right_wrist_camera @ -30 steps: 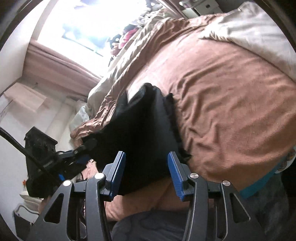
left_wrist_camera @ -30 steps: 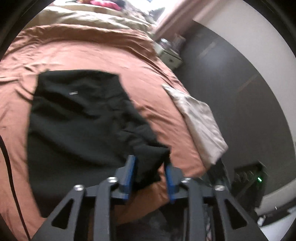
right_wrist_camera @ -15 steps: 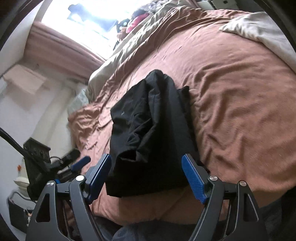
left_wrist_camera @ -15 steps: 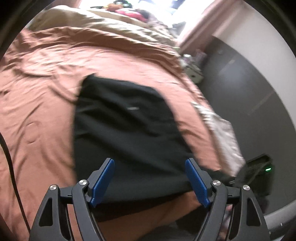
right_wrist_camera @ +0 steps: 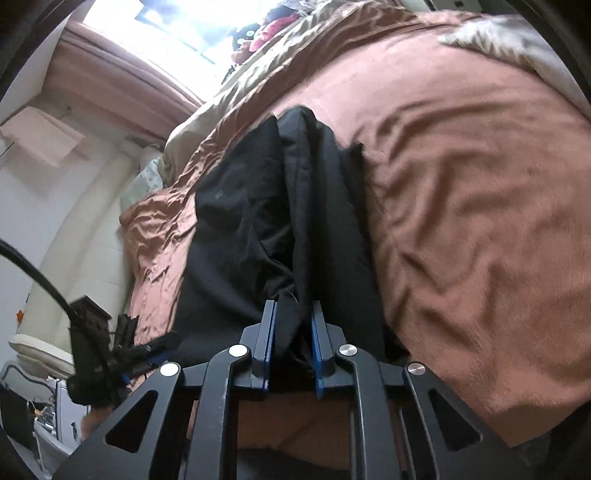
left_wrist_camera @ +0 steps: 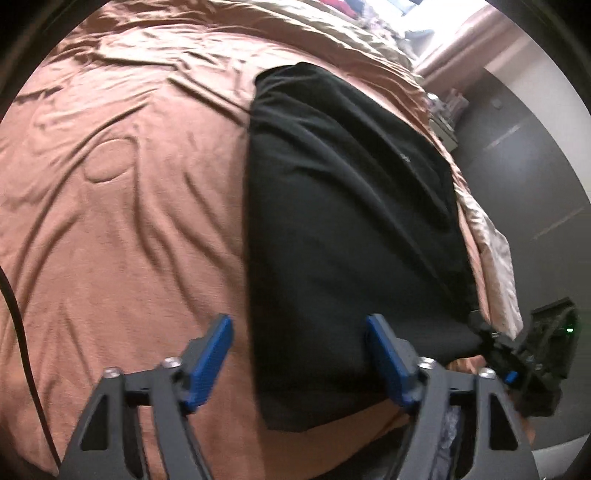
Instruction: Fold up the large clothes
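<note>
A large black garment [left_wrist_camera: 343, 229] lies folded lengthwise on the brown bedspread [left_wrist_camera: 122, 206], reaching the near bed edge. My left gripper [left_wrist_camera: 299, 354] is open, its blue pads straddling the garment's near left corner without pinching it. In the right wrist view the garment [right_wrist_camera: 258, 221] shows several stacked layers. My right gripper [right_wrist_camera: 293, 339] is shut on the garment's near right edge, cloth bunched between the pads. The right gripper also shows at the garment's corner in the left wrist view [left_wrist_camera: 495, 347].
A pale cloth [left_wrist_camera: 495, 254] hangs over the bed's right side. A dark device with a green light [left_wrist_camera: 554, 332] stands on the floor beyond it. Beige bedding [right_wrist_camera: 258, 74] and a bright window [right_wrist_camera: 177, 29] lie at the bed's far end.
My left gripper let go of the garment, opened wide and slid left along the near edge. My right gripper went from open to shut on the garment's edge.
</note>
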